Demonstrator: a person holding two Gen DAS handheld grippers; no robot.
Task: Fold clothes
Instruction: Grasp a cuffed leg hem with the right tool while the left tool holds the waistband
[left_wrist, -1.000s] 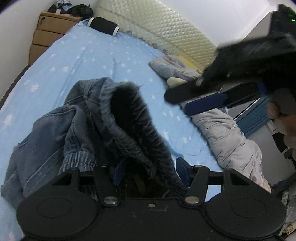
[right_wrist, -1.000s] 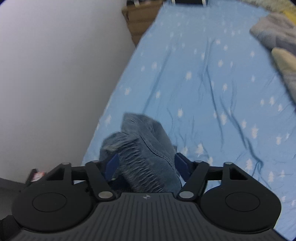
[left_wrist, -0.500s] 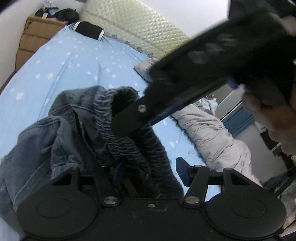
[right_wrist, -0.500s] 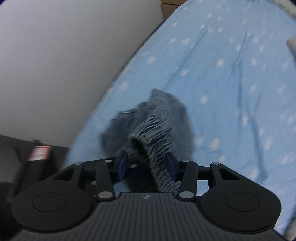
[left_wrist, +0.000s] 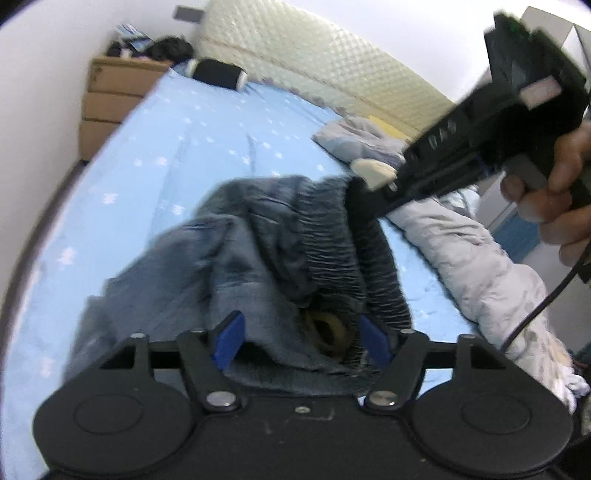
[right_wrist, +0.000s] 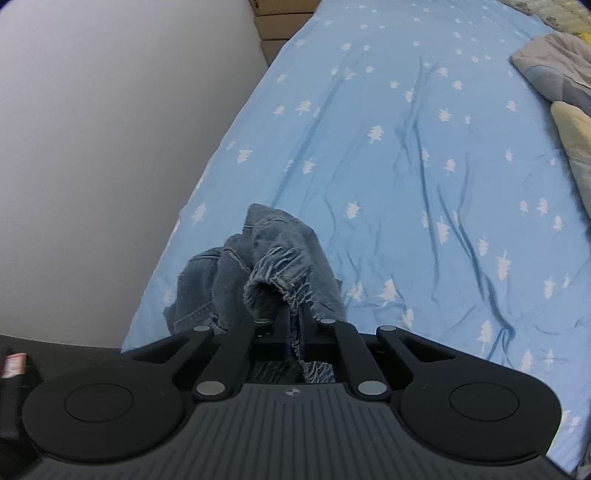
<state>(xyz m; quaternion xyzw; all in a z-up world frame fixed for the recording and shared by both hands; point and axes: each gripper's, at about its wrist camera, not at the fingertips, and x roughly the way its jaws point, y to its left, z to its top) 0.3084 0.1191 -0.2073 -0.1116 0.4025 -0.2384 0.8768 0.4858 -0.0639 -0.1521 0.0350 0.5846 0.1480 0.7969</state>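
A crumpled pair of faded blue denim trousers with a gathered elastic waistband (left_wrist: 295, 243) (right_wrist: 273, 273) hangs bunched above the pale-blue bedsheet, its ribbed waistband lifted and its lower folds drooping.

**Hardly a Word to Read**

Raised letters (left_wrist: 439, 134) run along the side of the black plastic right gripper (left_wrist: 356, 195), too blurred to make out. Its pale sticker (left_wrist: 541, 88) is illegible, and so is a red-and-white tag (right_wrist: 13, 363) on something dark. A small round emblem (right_wrist: 291, 392) sits on the grey ribbed housing (right_wrist: 295, 428).
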